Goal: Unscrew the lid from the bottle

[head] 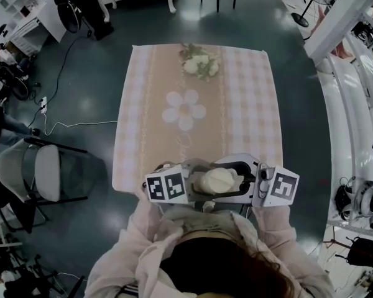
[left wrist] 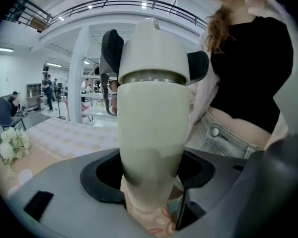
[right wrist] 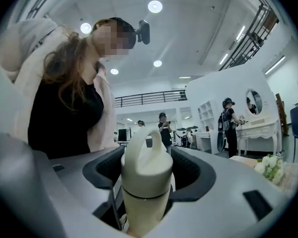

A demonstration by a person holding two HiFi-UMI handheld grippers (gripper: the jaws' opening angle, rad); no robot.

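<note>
A pale green bottle [head: 217, 180] is held in the air between both grippers, close to the person's body at the near table edge. My left gripper [head: 202, 186] is shut on the bottle's body [left wrist: 154, 128], which fills the left gripper view. The white lid [left wrist: 154, 48] with a loop handle sits on the bottle. My right gripper [head: 236, 176] comes from the opposite side, and its dark pads [left wrist: 111, 46] lie against both sides of the lid. In the right gripper view the lid [right wrist: 146, 167] stands between the jaws of the right gripper [right wrist: 146, 178], shut on it.
The table [head: 248, 104] carries a pink checked cloth with a flower-shaped mat [head: 184, 110] in the middle and a bunch of white flowers [head: 199, 64] at the far end. A grey chair [head: 37, 172] stands to the left. Other people stand far off in the room.
</note>
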